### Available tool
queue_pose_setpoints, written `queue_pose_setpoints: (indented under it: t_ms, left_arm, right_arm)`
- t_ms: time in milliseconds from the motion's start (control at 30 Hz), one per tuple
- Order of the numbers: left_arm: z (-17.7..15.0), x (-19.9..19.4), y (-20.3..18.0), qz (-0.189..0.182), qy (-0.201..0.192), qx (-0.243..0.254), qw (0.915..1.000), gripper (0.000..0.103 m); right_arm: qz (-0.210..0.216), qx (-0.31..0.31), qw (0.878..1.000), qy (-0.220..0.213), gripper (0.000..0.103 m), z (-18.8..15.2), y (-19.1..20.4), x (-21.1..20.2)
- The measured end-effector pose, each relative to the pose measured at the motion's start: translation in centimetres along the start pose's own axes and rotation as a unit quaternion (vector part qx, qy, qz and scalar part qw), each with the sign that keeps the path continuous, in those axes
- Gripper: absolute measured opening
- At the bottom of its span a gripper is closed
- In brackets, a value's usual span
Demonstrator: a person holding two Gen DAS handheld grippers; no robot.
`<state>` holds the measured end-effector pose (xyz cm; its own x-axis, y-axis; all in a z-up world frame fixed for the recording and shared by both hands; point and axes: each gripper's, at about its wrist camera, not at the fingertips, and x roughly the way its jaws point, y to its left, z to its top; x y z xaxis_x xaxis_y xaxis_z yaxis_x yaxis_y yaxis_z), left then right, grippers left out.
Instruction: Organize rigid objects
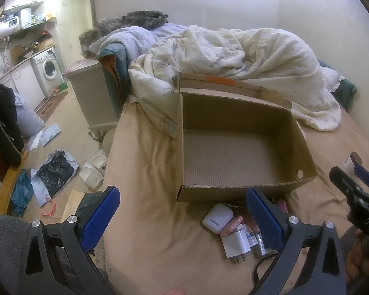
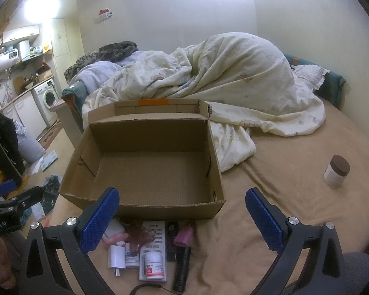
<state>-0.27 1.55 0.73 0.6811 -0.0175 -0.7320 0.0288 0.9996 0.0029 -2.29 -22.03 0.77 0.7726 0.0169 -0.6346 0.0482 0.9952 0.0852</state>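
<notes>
An open cardboard box (image 1: 238,191) (image 2: 145,205) sits empty on the tan bed sheet. Just in front of it lies a cluster of small items: a white earbud case (image 1: 217,217), a white charger plug (image 1: 235,244) (image 2: 116,258), a white remote (image 2: 157,236), a small pill bottle (image 2: 155,265), a black flashlight (image 2: 182,268) and a pink object (image 2: 183,236). A brown-lidded jar (image 2: 337,170) (image 1: 353,162) stands apart on the right. My left gripper (image 1: 182,218) is open above the sheet left of the cluster. My right gripper (image 2: 182,218) is open over the cluster.
A rumpled cream duvet (image 2: 233,81) is piled behind the box. The bed's left edge drops to a floor littered with bags (image 1: 54,169) and slippers (image 1: 93,174). A grey cabinet (image 1: 93,93) stands beside the bed, and a washing machine (image 1: 48,70) at the far left.
</notes>
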Motion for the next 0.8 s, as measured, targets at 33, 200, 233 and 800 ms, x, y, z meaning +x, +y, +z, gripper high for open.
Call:
queue_pose_setpoints:
  t_ms: [33, 200, 233, 800]
  left_arm:
    - [-0.06, 0.04, -0.04, 0.0, -0.001, 0.0, 1.0, 0.102]
    - [-0.03, 0.03, 0.02, 0.0, 0.0, 0.0, 1.0, 0.102]
    - [-0.03, 0.01, 0.08, 0.0, 0.0, 0.0, 1.0, 0.102]
    - [-0.08, 0.06, -0.26, 0.011, -0.003, 0.002, 0.9999, 0.102]
  right_arm:
    - [0.0, 0.0, 1.0, 0.0, 0.103, 0.0, 0.04, -0.01]
    - [0.0, -0.001, 1.0, 0.0, 0.103, 0.0, -0.07, -0.01]
    - [0.0, -0.001, 1.0, 0.0, 0.103, -0.01, 0.05, -0.03]
    - [0.0, -0.001, 1.0, 0.001, 0.103, 0.0, 0.11, -0.01]
